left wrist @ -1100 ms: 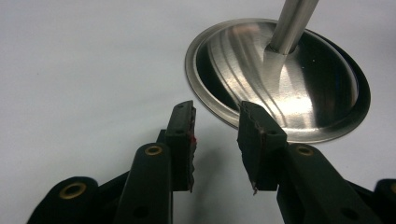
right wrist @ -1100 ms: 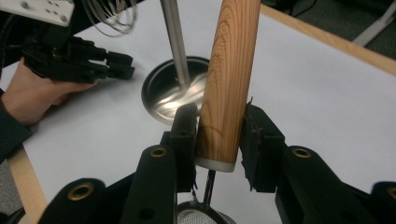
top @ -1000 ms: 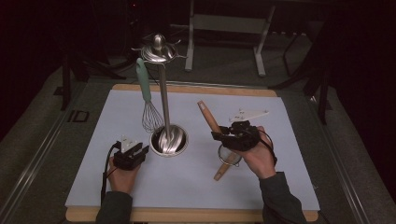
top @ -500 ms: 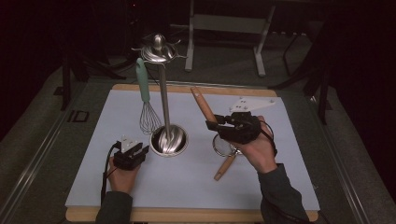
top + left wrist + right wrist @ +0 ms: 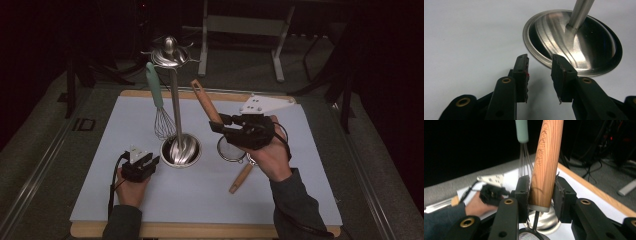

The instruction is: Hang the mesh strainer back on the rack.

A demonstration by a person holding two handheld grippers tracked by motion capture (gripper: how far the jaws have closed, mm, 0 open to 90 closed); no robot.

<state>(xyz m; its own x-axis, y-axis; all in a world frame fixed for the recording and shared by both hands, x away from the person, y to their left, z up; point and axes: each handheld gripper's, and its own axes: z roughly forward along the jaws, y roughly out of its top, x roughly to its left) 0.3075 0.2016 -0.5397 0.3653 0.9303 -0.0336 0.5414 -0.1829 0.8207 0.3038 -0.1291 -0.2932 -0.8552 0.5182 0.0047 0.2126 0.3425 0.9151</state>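
From the high view, I see my right claw (image 5: pixel 216 123) clamped on the wooden handle (image 5: pixel 205 102) of a small strainer (image 5: pixel 231 149), just right of a steel utensil stand (image 5: pixel 175 107) on the pale bench (image 5: pixel 100 195). The handle's long axis tilts up and away to the far left, its free end near the stand's hook crown (image 5: pixel 169 52), which lies up and to the left of the claw. The mesh bowl hangs low, just above the bench beside a second wooden-handled tool (image 5: pixel 241 178). A green-handled whisk (image 5: pixel 159 107) already hangs on the stand's left side. My left claw (image 5: pixel 150 161) rests low, just left of the stand's round base (image 5: pixel 181 150).

From the left gripper view, my left claw (image 5: pixel 539 72) stands apart and empty, its tips right at the base (image 5: pixel 574 45) rim; I cannot tell whether they touch it.

From the right gripper view, my right claw (image 5: pixel 541 192) pinches the handle (image 5: pixel 546 162) near its metal collar, handle rising nearly upright, whisk (image 5: pixel 524 150) just behind it.
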